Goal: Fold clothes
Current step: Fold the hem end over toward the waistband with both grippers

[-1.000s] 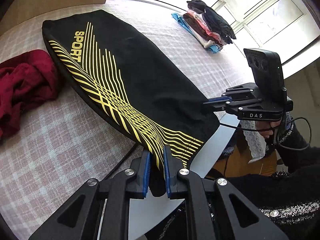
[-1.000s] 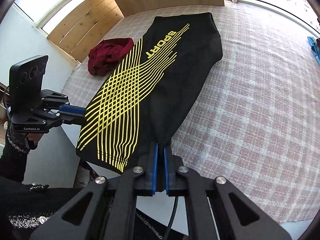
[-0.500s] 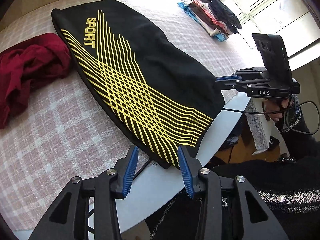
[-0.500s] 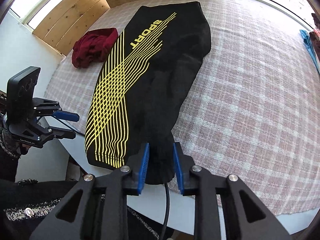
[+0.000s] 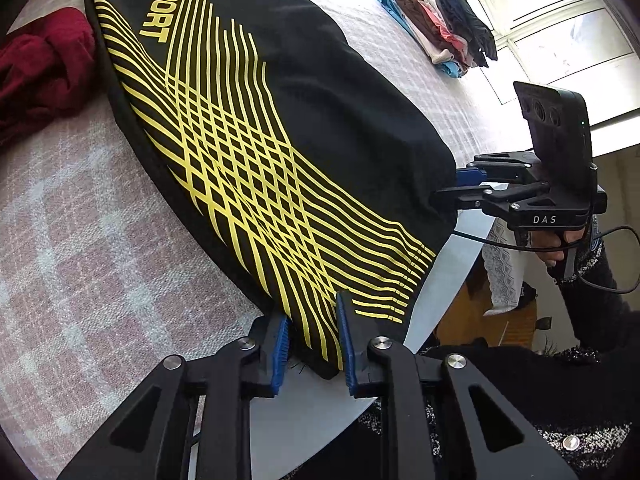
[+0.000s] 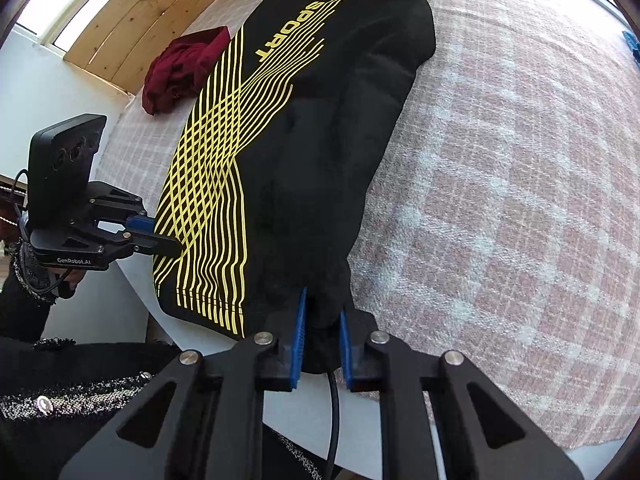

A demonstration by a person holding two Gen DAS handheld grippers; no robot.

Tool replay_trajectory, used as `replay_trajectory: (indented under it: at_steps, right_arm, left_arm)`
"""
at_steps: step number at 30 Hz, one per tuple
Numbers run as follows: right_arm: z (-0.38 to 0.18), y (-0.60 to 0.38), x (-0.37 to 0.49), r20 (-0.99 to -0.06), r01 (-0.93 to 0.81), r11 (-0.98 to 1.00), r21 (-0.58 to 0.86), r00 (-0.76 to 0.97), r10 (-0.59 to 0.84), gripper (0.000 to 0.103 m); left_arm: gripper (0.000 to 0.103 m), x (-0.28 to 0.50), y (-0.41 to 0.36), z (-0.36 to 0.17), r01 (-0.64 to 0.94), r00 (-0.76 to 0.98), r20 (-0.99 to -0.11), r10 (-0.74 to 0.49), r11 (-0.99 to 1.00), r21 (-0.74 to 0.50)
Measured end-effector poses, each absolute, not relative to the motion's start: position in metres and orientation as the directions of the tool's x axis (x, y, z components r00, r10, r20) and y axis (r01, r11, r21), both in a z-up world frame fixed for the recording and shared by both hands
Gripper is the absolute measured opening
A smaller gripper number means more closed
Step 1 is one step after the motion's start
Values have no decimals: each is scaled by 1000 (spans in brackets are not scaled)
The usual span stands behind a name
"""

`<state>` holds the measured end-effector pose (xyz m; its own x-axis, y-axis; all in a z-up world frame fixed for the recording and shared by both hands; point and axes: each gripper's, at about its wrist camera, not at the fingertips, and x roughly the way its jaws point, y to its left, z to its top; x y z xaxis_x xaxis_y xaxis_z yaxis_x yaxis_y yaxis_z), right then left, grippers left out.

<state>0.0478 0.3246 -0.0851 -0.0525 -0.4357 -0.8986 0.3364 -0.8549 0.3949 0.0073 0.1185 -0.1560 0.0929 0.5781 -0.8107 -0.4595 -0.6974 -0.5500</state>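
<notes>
A black garment (image 5: pixel 260 120) with yellow lines and the word SPORT lies flat on the checked tablecloth (image 5: pixel 80 240), its hem at the table's near edge. My left gripper (image 5: pixel 312 308) is closing on the hem's left corner, and the striped cloth fills the gap between its blue pads. In the right wrist view this gripper (image 6: pixel 172 236) bites the same corner. On the plain black corner of the garment (image 6: pixel 320 140), my right gripper (image 6: pixel 323 304) is closing too, with cloth packed between its pads. It shows from the side (image 5: pixel 444 188) in the left wrist view.
A crumpled dark red garment (image 5: pixel 40 72) lies left of the black one. A stack of folded clothes (image 5: pixel 444 20) sits far back by the window. The white table edge (image 5: pixel 320 412) and a person's dark sleeve (image 5: pixel 600 280) are close below. A cable (image 6: pixel 334 420) hangs under the right gripper.
Both grippers let go of the hem corners, spread wide, sank toward the table edge, and have closed again on the same corners. The garment now lies flatter.
</notes>
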Motion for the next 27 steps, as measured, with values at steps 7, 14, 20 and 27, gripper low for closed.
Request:
replay_trajectory:
  at_steps: [7, 14, 20, 27]
  right_arm:
    - [-36, 345, 13, -797, 261, -792, 551, -117, -593, 8]
    - [32, 332, -75, -738, 297, -758, 581, -201, -644, 7]
    - [42, 308, -184, -700, 240, -733, 636, -220, -679, 7]
    - [-26, 278, -290, -777, 139, -786, 603, -119, -618, 7]
  left_arm:
    - [1, -11, 97, -126, -384, 56, -674, 737, -607, -696]
    - [1, -78, 64, -63, -403, -115, -598, 794, -587, -702]
    - [1, -170, 49, -44, -416, -228, -615, 755, -646, -640]
    - [1, -274, 29, -95, -302, -237, -678, 696, -716, -630]
